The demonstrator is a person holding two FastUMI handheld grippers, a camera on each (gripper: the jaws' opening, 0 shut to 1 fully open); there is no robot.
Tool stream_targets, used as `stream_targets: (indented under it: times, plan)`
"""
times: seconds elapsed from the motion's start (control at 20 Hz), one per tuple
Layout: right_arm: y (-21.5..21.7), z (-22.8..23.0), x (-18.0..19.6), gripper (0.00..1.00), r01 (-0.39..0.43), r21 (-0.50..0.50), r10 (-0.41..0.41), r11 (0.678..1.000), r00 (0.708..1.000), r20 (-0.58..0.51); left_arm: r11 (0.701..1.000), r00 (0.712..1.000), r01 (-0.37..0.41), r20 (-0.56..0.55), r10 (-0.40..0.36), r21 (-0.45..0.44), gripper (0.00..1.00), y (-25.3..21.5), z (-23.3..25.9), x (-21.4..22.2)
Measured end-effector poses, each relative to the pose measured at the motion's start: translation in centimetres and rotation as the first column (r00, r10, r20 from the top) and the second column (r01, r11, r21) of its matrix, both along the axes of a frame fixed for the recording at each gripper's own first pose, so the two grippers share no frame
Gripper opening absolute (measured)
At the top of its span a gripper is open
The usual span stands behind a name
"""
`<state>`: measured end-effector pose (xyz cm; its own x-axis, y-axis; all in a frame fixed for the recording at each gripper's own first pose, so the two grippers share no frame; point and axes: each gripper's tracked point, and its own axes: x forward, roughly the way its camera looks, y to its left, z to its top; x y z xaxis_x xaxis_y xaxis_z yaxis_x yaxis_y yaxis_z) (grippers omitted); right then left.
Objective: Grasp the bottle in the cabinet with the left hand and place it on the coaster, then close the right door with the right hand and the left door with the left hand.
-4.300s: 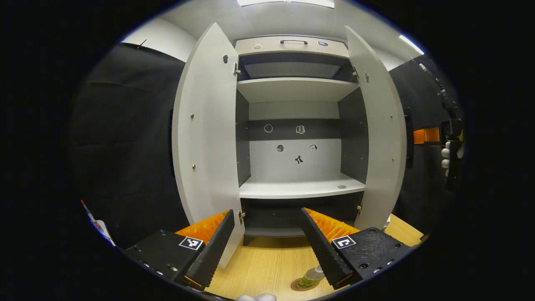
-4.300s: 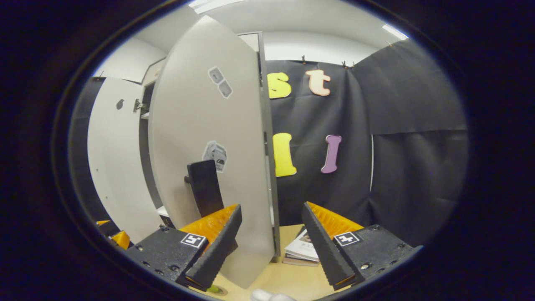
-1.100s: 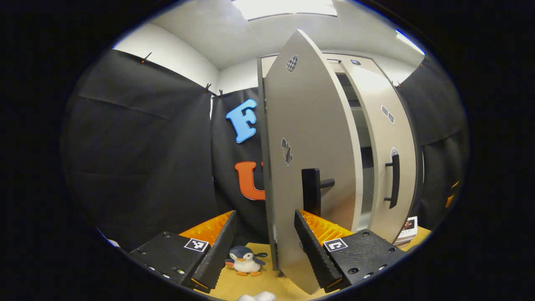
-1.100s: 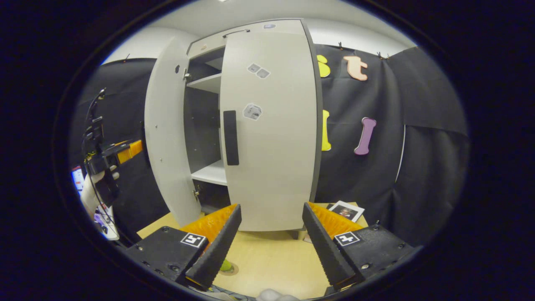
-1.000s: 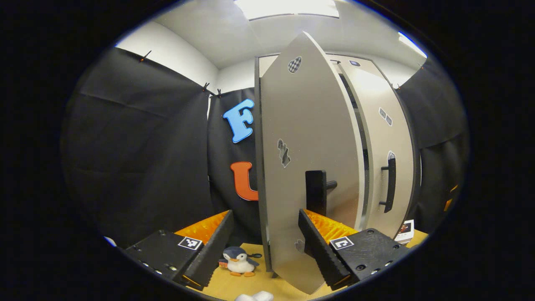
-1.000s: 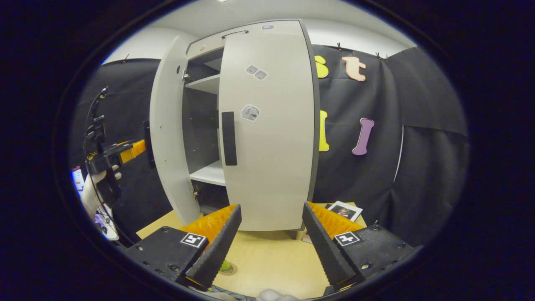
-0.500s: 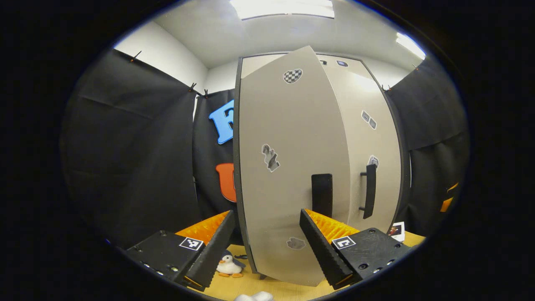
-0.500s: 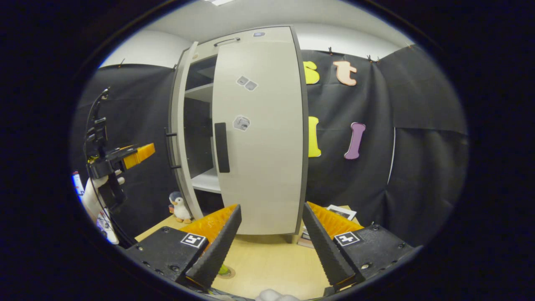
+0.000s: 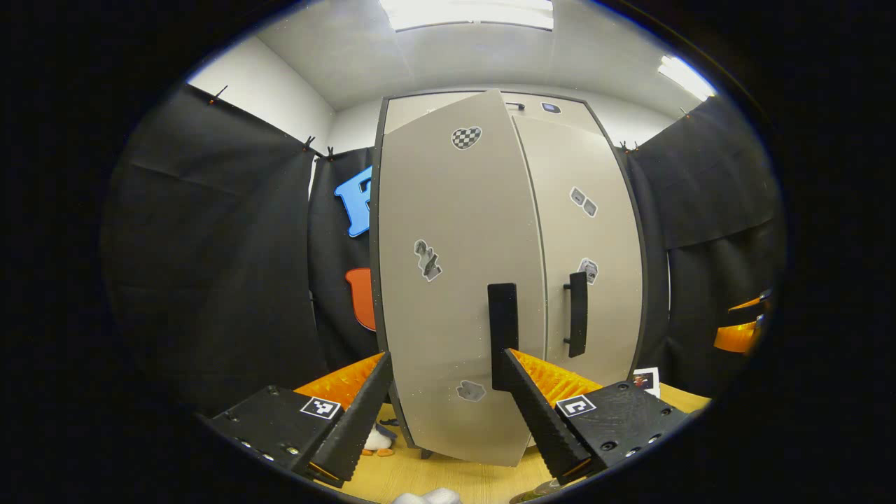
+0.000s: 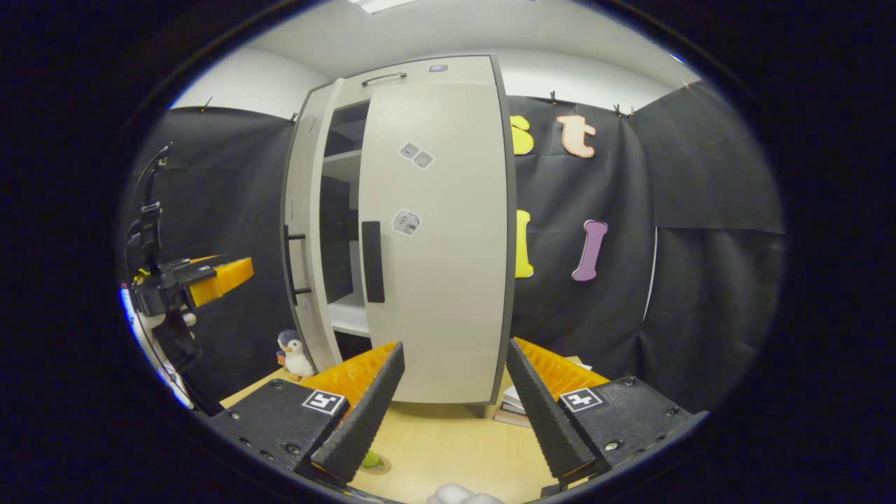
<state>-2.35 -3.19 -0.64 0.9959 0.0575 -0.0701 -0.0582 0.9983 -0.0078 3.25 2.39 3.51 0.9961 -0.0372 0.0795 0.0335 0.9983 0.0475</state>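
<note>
The grey cabinet's right door [image 10: 437, 245] lies flat against the cabinet, its black handle [image 10: 372, 261] facing me. The left door [image 10: 306, 231] stands a little ajar, with a gap showing the shelves. In the left gripper view that left door [image 9: 448, 266] sits just ahead of my open left gripper [image 9: 445, 358], whose right finger is beside the door's handle [image 9: 502, 329]. My right gripper [image 10: 455, 346] hangs open over the table, holding nothing. The green bottle [image 10: 369, 459] stands on the round coaster [image 10: 381, 466], mostly hidden behind a finger.
A penguin toy [image 10: 294, 353] stands on the wooden table [image 10: 448, 441] by the cabinet's left corner. Some books [image 10: 516, 409] lie at its right foot. From the right gripper view, the left gripper [image 10: 210, 276] and the hand holding it are far left.
The left door has swung from half open to nearly shut as my left gripper moved with it. The right door stayed shut, and my right gripper drew back a little.
</note>
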Motion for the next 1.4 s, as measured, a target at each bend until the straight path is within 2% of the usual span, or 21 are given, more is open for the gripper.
stream_targets:
  times: [0.2,0.55,0.6,0.65,0.85,0.9,1.0,1.15,1.2,1.25,1.4]
  plan:
    - [0.4,0.6,-0.3,0.97,0.002,0.017,-0.003,1.0,1.0,0.023,1.0,1.0,0.015,-0.024,-0.016,-0.018,0.96,-0.7,-0.7,-1.7]
    - [0.7,0.2,-0.7,0.96,0.03,0.021,-0.031,0.999,0.998,0.046,0.999,0.997,-0.024,-0.071,0.022,-0.028,0.96,-0.3,-3.6,-4.8]
    - [0.8,0.1,-0.8,0.94,0.032,0.013,-0.033,0.999,0.998,0.045,0.999,0.996,-0.029,-0.079,0.026,-0.03,0.96,-0.3,-4.1,-5.0]
    - [0.9,-0.1,-0.9,0.96,0.032,0.009,-0.033,0.999,0.999,0.042,0.999,0.996,-0.027,-0.086,0.024,-0.029,0.95,-0.3,-4.4,-5.2]
    - [1.7,-0.7,-1.1,0.96,0.019,0.0,-0.019,1.0,1.0,0.023,0.999,0.995,-0.038,-0.092,0.039,0.004,0.96,-0.1,-4.9,-5.8]
    - [1.9,-0.8,-1.2,0.93,0.015,-0.004,-0.015,1.0,1.0,0.02,0.999,0.995,-0.036,-0.091,0.036,0.004,0.96,-0.1,-4.9,-5.9]
    - [2.0,-0.8,-1.6,0.97,0.013,-0.016,-0.013,1.0,1.0,0.022,0.999,0.995,-0.032,-0.091,0.033,0.006,0.96,-0.2,-4.7,-5.9]
    - [2.1,-0.7,-2.0,0.96,0.017,-0.025,-0.016,1.0,0.999,0.032,1.0,0.995,-0.02,-0.094,0.019,-0.007,0.96,-0.3,-4.7,-6.0]
    - [2.1,-0.7,-2.2,1.0,0.018,-0.026,-0.017,1.0,0.999,0.034,1.0,0.995,-0.017,-0.097,0.016,-0.012,0.96,-0.4,-4.7,-6.1]
    - [2.0,-0.6,-2.3,0.96,0.019,-0.026,-0.018,0.999,0.999,0.036,1.0,0.995,-0.014,-0.096,0.012,-0.014,0.96,-0.5,-4.6,-6.1]
    - [1.9,-0.5,-2.5,0.96,0.026,-0.027,-0.025,0.999,0.999,0.039,1.0,0.996,-0.014,-0.091,0.012,-0.014,0.96,-0.6,-4.5,-6.0]
